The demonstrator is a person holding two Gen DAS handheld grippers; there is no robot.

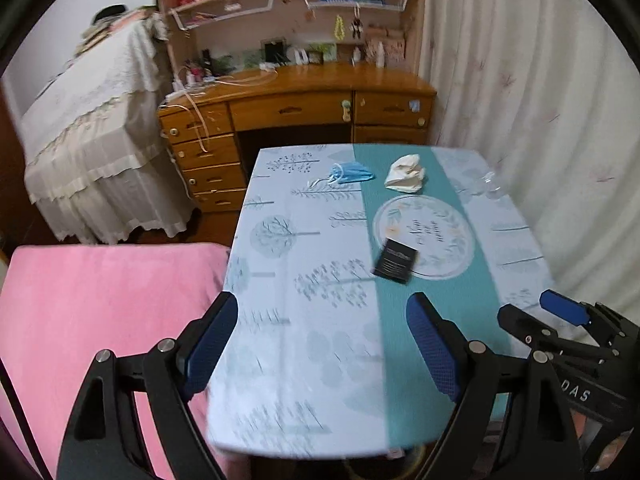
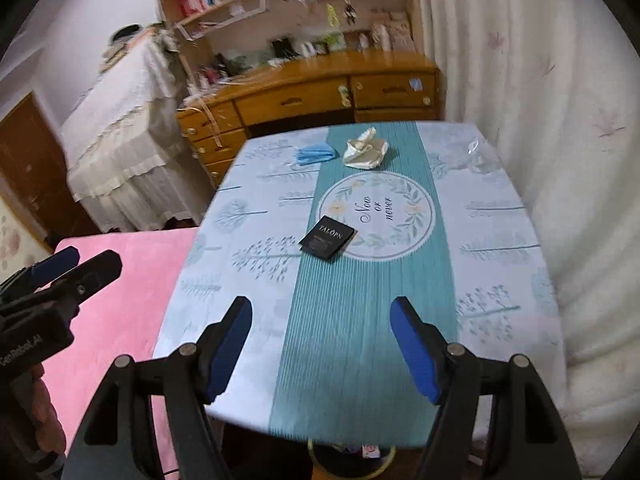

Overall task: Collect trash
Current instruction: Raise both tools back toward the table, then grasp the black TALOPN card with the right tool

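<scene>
Four bits of rubbish lie on the bench (image 2: 500,280), none yet touched; the black packet (image 2: 328,243) sits nearest, flat on the teal stripe just beside the round printed wreath; it looks light, thin and slick, so I judge a pinch at a raised edge or corner safer than pressing on its face. At the far end the blue face mask (image 2: 314,154) and the crumpled cream wrapper (image 2: 365,149) lie near each other; both look soft and weightless, and would take a grip anywhere on the bunched middle. The clear plastic scrap (image 2: 478,158) at the far right corner is hard to make out and probably crackly and slippery.

The left gripper (image 1: 322,346) and right gripper (image 2: 321,348) both hover over the near edge, jaws wide, nothing between them. The bench middle is open; the curtain (image 2: 560,120) crowds the right edge, a pink cushion (image 2: 120,300) the left.
</scene>
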